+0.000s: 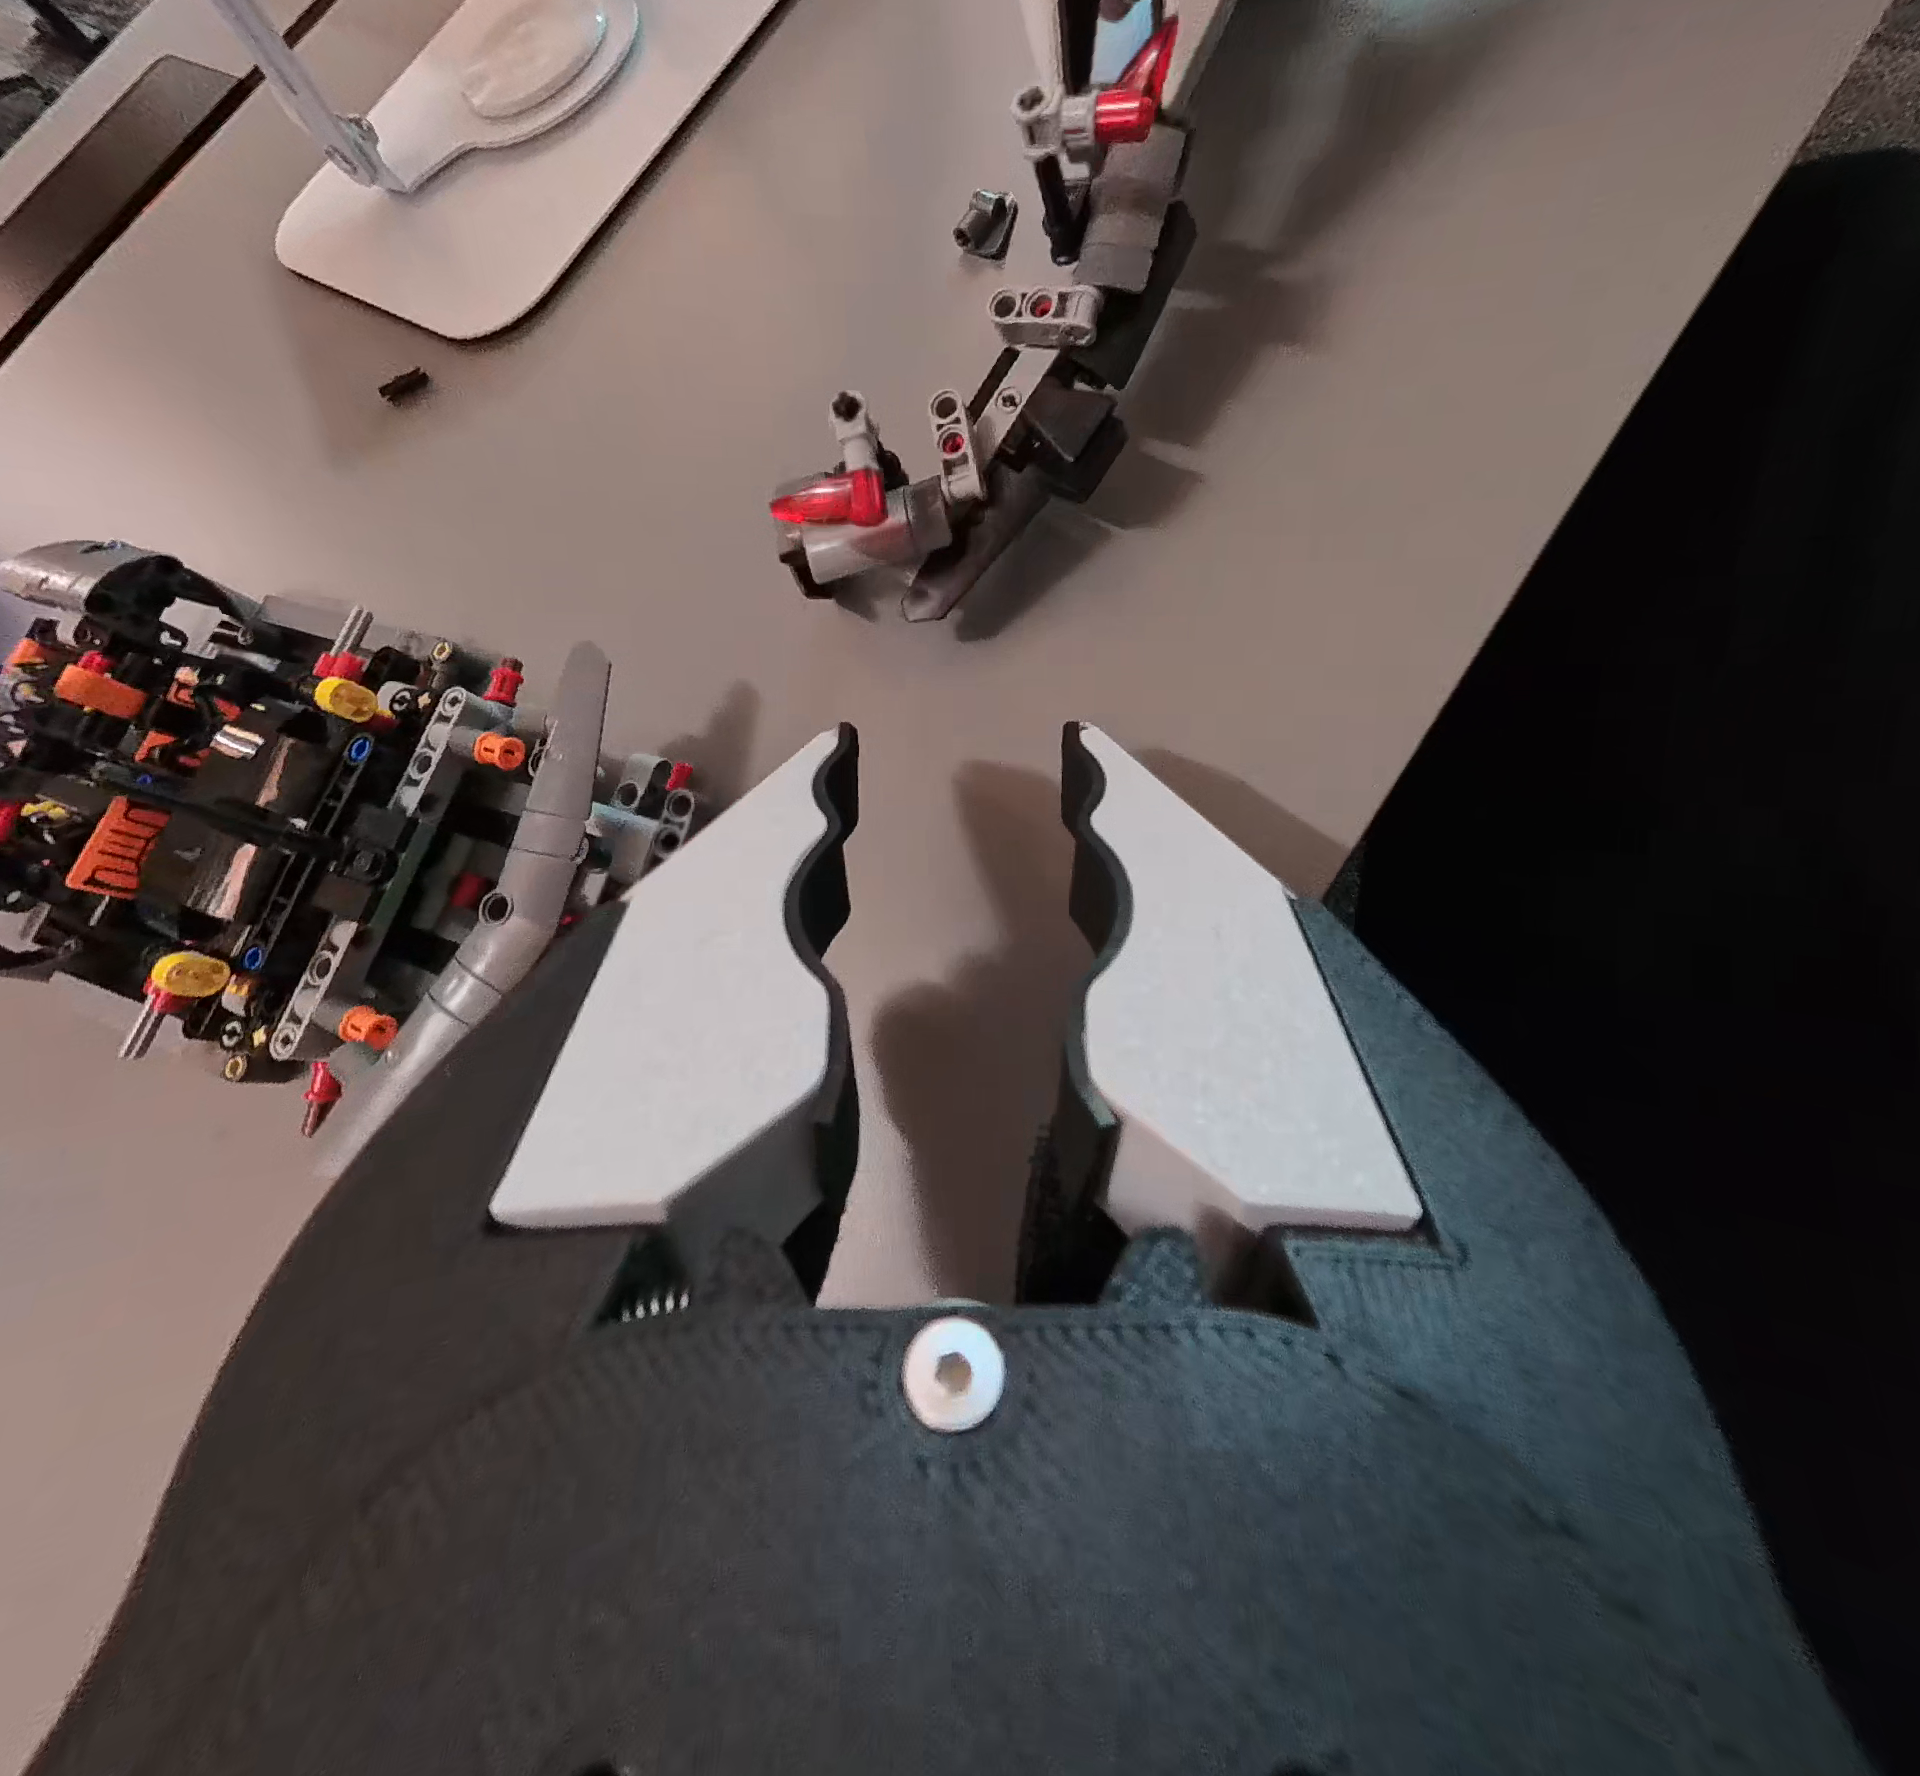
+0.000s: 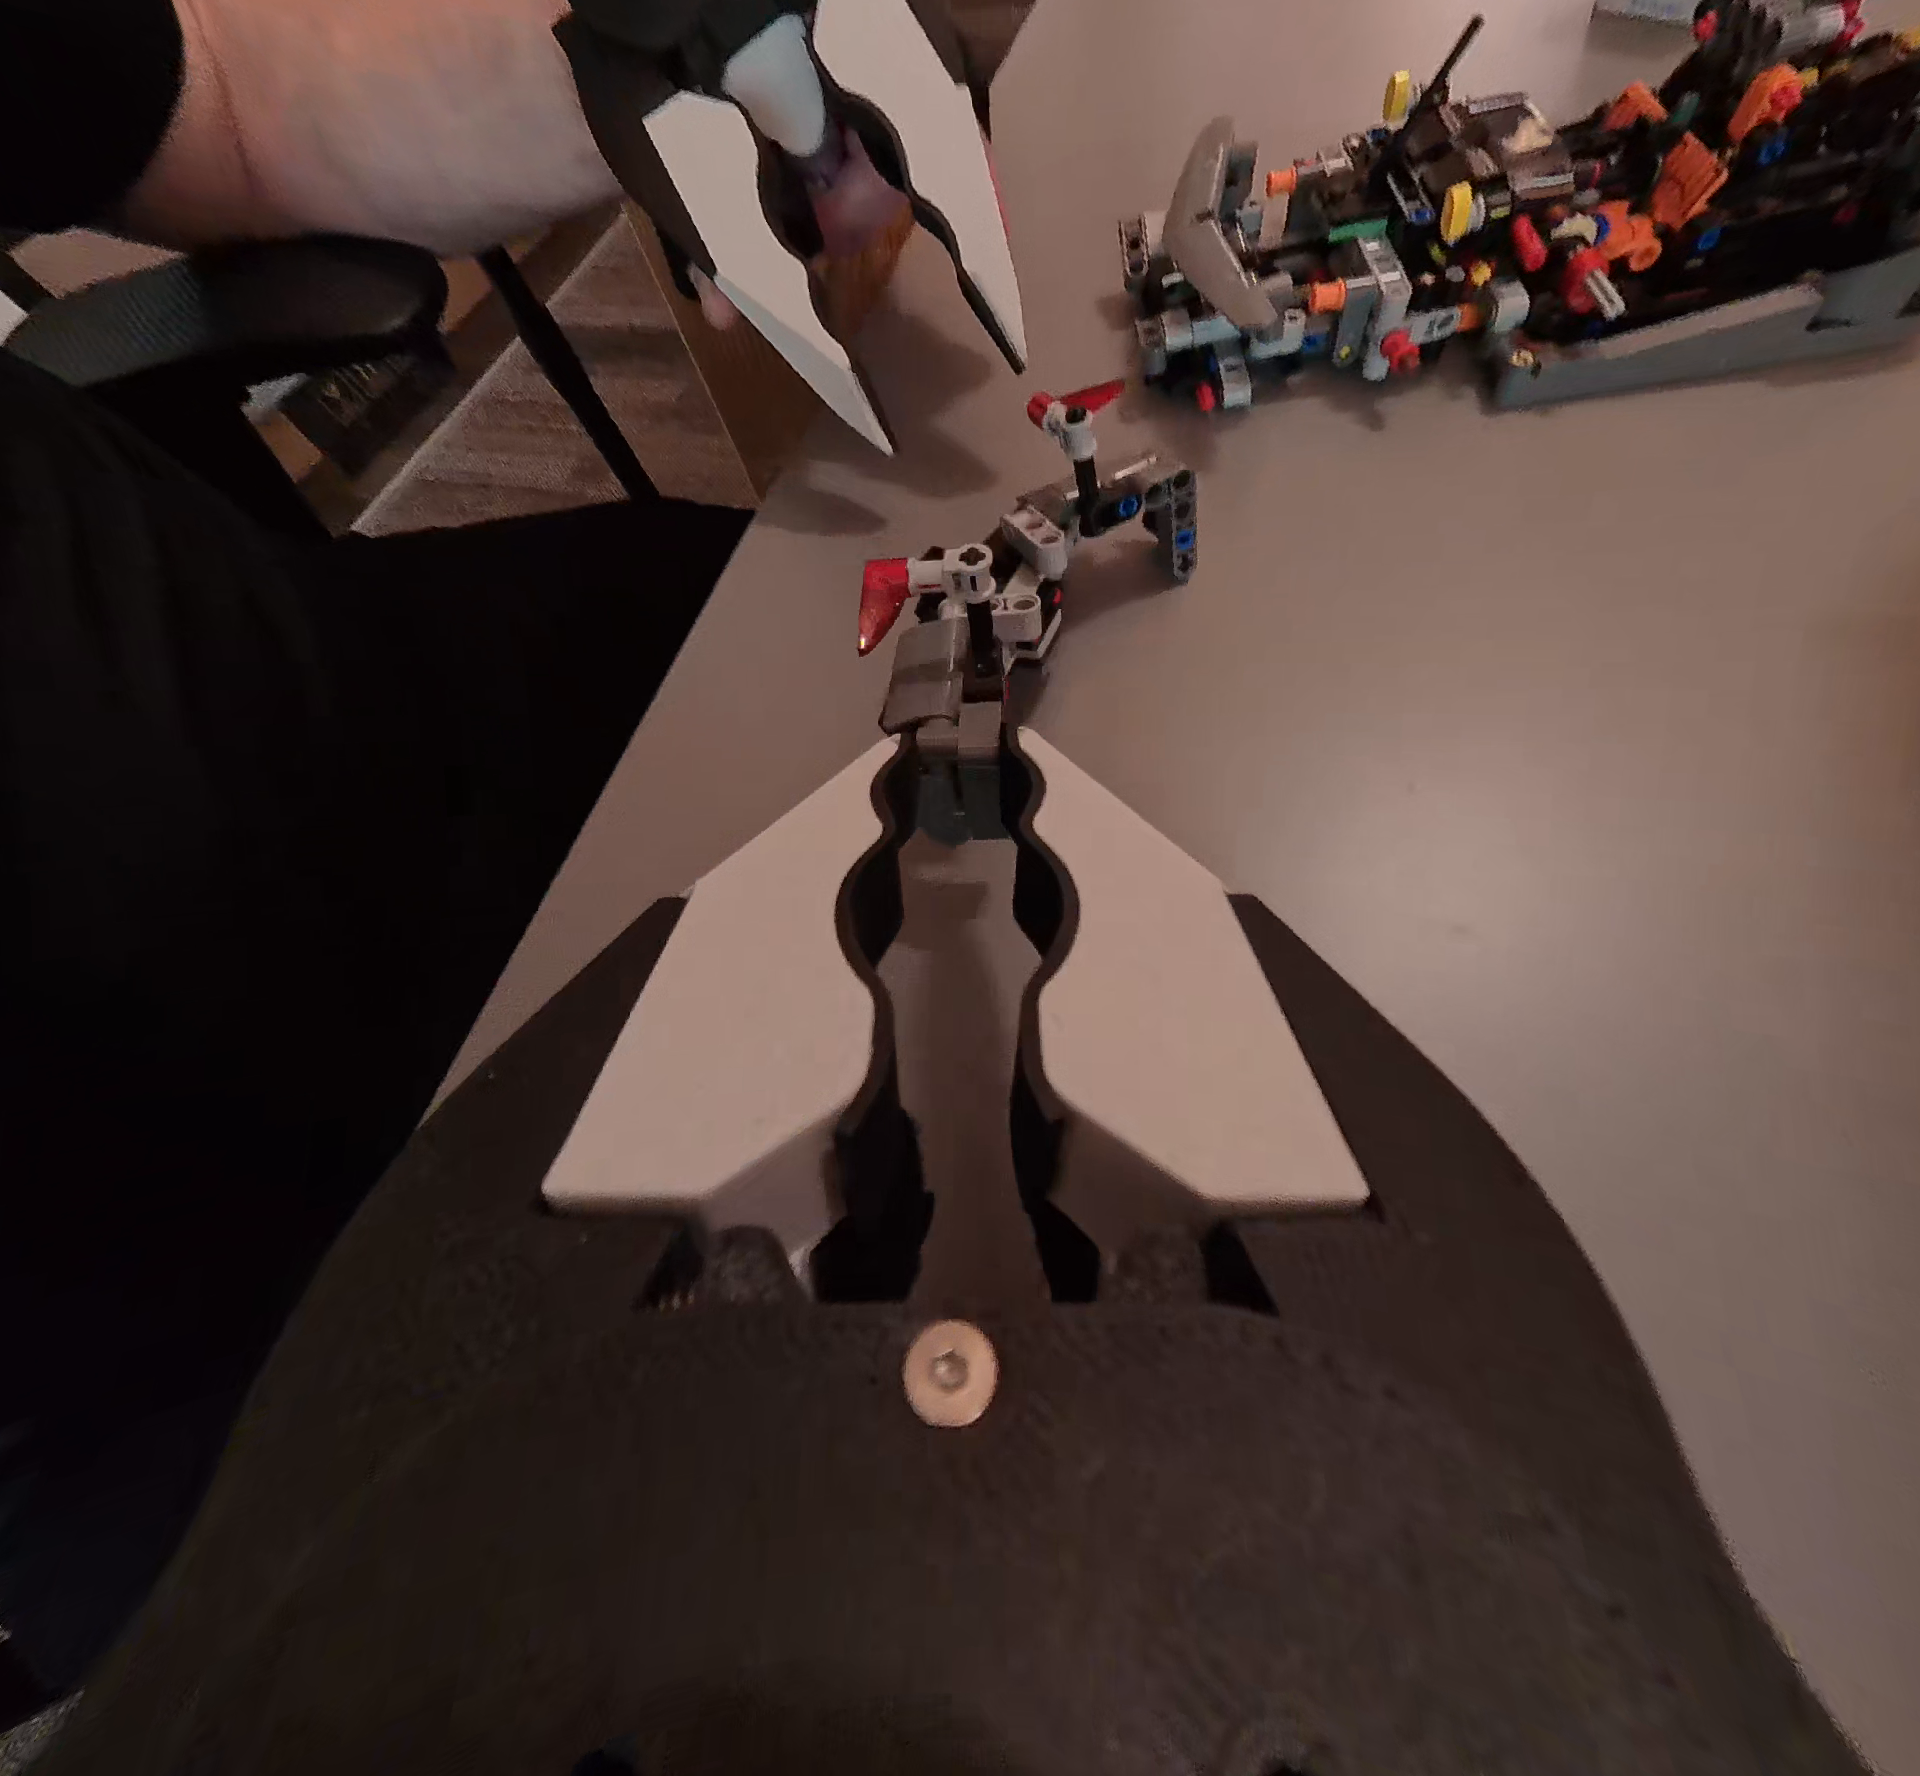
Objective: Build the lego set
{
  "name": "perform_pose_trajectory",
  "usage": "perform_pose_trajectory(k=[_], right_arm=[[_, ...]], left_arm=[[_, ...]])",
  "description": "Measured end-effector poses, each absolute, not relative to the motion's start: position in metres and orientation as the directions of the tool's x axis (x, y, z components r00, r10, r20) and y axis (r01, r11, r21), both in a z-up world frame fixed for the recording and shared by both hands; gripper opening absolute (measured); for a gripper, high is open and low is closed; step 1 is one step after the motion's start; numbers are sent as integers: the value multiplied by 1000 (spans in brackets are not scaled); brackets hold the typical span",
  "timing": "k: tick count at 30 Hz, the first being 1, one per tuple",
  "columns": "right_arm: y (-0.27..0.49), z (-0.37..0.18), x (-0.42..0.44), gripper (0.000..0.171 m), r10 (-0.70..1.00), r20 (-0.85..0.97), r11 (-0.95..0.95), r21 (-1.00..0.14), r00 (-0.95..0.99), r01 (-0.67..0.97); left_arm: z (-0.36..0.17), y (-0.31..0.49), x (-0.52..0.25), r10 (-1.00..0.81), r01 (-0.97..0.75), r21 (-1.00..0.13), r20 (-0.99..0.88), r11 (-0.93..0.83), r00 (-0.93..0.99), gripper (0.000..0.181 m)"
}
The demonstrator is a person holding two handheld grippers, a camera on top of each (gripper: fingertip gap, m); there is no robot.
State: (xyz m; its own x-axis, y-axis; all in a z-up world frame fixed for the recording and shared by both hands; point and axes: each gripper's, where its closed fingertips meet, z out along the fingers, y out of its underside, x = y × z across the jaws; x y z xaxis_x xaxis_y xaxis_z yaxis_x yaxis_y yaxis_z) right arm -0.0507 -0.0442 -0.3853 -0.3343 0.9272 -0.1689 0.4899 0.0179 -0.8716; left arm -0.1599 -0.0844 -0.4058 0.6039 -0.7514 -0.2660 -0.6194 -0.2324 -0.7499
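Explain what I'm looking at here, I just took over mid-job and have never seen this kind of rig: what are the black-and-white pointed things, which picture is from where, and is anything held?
There is no robot arm. A person holds two hand-held grippers, each with white pointed fingers on a black printed body and a camera looking along them.

The left wrist view shows the left gripper, open and empty above the grey tabletop. The right wrist view shows the right gripper, shut on one end of a small curved grey-and-black Lego sub-assembly with red translucent tips; its far end appears to rest on the table.

Each gripper also appears farther off in the other's picture. Beside them lies the large multicoloured Lego chassis. A few loose small pieces, such as a black pin, and a white stand base sit farther back.
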Motion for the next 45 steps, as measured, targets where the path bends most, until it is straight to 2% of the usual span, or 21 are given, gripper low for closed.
perform_pose_trajectory(k=[4,7,9,12,15,21,26,31,34,39,45], right_arm=[[-40,-398,-45,15,941,-144,44,-845,-306,533],[-37,-405,-41,21,948,-133,59,-818,-288,573],[-34,-403,-38,32,955,-129,56,-808,-268,587],[-26,-394,-31,41,971,-59,93,-802,-233,589],[-35,-389,-29,40,969,1,155,-785,-248,599],[-46,-403,-43,53,959,130,269,-700,-252,662],[-48,-416,-52,53,958,150,282,-660,-246,696],[-43,-404,-41,52,973,152,231,-690,-174,686],[-39,-404,-32,48,979,149,205,-689,-141,695],[-49,-412,-38,41,988,113,153,-666,-105,730],[-80,-410,-46,38,990,27,122,-679,-141,723]], left_arm=[[-406,-80,-155,-758,-614,-757,-261,-223,598,37],[-405,-74,-152,-753,-609,-763,-265,-218,602,38],[-403,-72,-149,-759,-611,-763,-266,-212,594,38],[-403,-70,-147,-757,-625,-753,-282,-206,590,39],[-405,-68,-145,-762,-632,-746,-280,-211,584,39],[-413,-65,-138,-764,-655,-725,-293,-214,574,41],[-410,-63,-140,-753,-644,-732,-290,-222,590,41],[-406,-66,-142,-739,-638,-733,-291,-236,608,35],[-401,-65,-139,-715,-599,-755,-262,-267,648,38],[-416,-61,-126,-695,-590,-735,-230,-335,681,37],[-417,-47,-107,-737,-590,-753,-216,-292,640,37]])
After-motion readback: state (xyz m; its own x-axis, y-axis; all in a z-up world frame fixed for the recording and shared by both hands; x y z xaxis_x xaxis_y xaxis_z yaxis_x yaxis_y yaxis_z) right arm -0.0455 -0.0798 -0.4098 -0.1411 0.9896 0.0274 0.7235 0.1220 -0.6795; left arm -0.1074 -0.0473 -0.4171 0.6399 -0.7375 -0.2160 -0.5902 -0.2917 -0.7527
